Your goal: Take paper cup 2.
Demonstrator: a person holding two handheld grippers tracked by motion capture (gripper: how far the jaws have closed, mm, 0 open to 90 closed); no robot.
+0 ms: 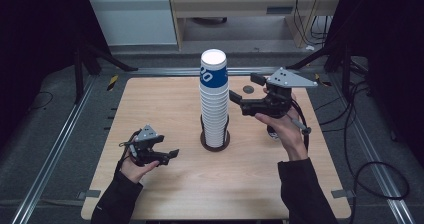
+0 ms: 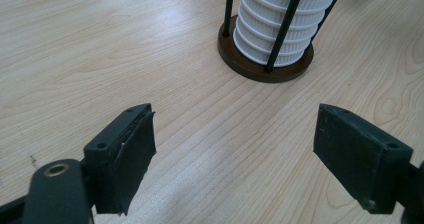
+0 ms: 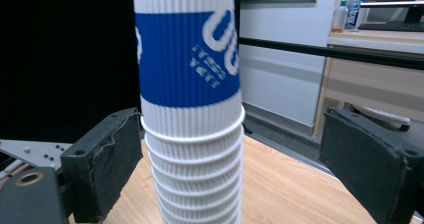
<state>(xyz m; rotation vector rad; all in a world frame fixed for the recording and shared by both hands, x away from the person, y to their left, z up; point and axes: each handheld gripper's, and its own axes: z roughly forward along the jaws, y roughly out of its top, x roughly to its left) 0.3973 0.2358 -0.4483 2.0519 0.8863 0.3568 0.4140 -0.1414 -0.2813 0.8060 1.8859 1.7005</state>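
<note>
A tall stack of white ribbed paper cups (image 1: 214,115) stands in a holder with a round dark wooden base (image 1: 206,143) and thin black rods, at the middle of the wooden table (image 1: 165,99). The top cup (image 1: 213,73) has a blue band with white print. My right gripper (image 1: 246,87) is raised to the right of the stack's upper part. In the right gripper view it (image 3: 230,159) is open around the stack (image 3: 200,184), just below the blue cup (image 3: 185,59), with a wide gap on one side. My left gripper (image 1: 167,146) hovers open low at the front left; its jaws (image 2: 235,154) face the base (image 2: 250,69).
A small dark disc (image 1: 248,89) lies on the table behind the right gripper. A small white and blue object (image 1: 273,133) lies under the right hand. Metal rails (image 1: 60,149) run along both table sides. Bare tabletop spreads in front and to the left.
</note>
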